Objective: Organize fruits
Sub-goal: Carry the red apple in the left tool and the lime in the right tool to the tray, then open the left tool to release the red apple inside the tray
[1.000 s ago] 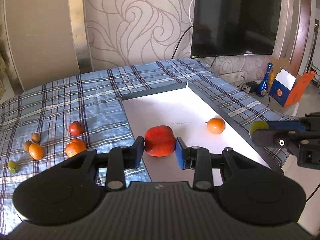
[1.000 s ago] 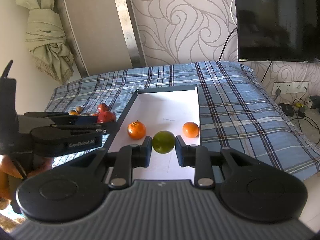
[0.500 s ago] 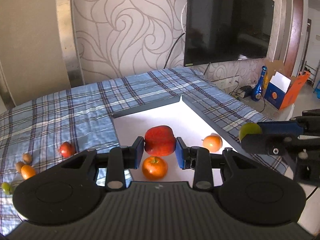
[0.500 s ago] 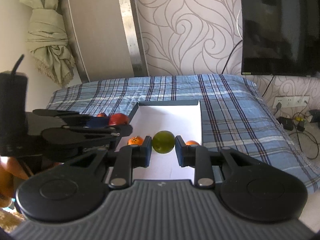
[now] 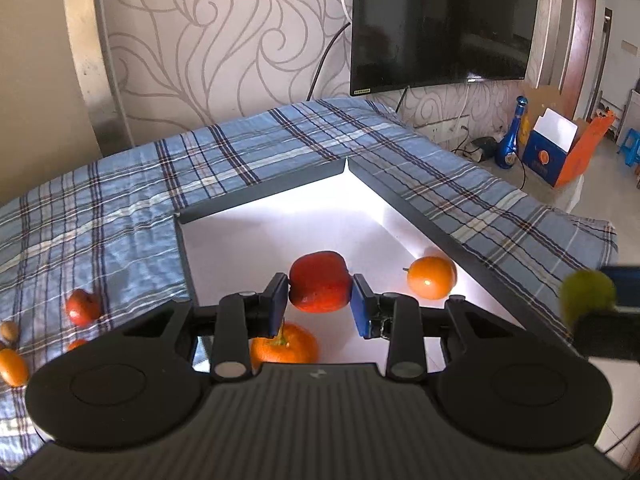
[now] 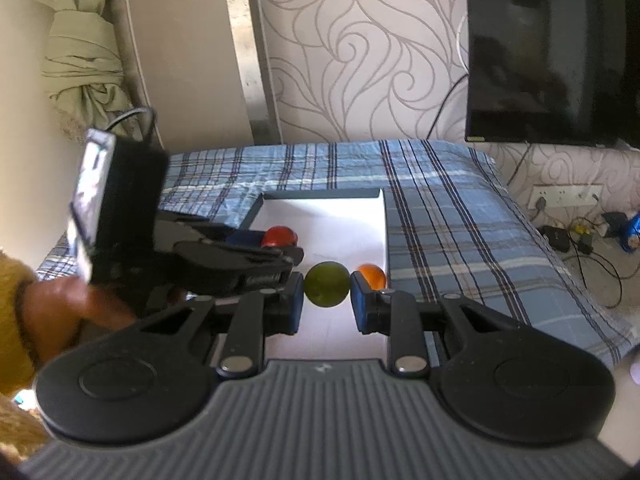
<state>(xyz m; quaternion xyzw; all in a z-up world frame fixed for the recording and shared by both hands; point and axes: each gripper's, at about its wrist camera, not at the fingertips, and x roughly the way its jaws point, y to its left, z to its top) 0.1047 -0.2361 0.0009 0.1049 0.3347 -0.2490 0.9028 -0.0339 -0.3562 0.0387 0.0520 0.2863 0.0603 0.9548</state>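
Note:
My left gripper (image 5: 320, 306) is shut on a red apple (image 5: 319, 281), held above the white tray (image 5: 280, 224). Two oranges lie in that tray: one (image 5: 431, 277) by its right wall, another (image 5: 285, 346) just under my left fingers. My right gripper (image 6: 326, 303) is shut on a green round fruit (image 6: 326, 289) over the tray's near end (image 6: 320, 216). In the right wrist view the left gripper (image 6: 256, 246) reaches in from the left with the apple (image 6: 280, 236), and an orange (image 6: 372, 276) shows behind my right finger. The green fruit (image 5: 587, 295) appears at the left wrist view's right edge.
Loose fruit lies on the blue plaid bedspread (image 5: 100, 216) left of the tray: a red fruit (image 5: 83, 307), an orange one (image 5: 13, 366), a small brown one (image 5: 9, 330). A TV (image 5: 440, 20) hangs on the wall. A blue bottle (image 5: 507, 148) and orange box (image 5: 560, 152) stand on the floor at right.
The left gripper has carried the apple to the right and lower, over the tray. The loose fruit has slid to the left edge. The right gripper has held its place with the green fruit.

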